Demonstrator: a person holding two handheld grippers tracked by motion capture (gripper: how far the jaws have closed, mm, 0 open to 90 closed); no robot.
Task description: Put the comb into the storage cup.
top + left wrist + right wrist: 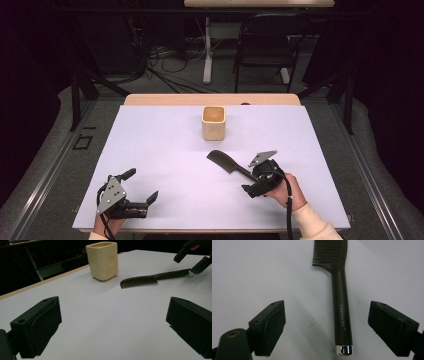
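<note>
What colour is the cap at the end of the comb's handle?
Shiny silver, on the dark brown plastic comb; the metal end cap shows best in the right gripper view.

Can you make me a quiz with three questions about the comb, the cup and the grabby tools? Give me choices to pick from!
1. Where does the comb lie?
A. Inside the cup
B. Flat on the table, nearer the person than the cup
C. On the floor

2. What colour is the cup?
A. Pale yellow
B. Bright red
C. Dark blue

3. How is the right tool set?
A. Shut on the comb
B. Shut on the cup
C. Open, with the comb handle between its jaws

Answers:
1. B, the high view shows the comb on the white table in front of the cup.
2. A, its walls look creamy yellow in the left gripper view.
3. C, the right gripper view shows both jaws standing apart from the handle.
</note>
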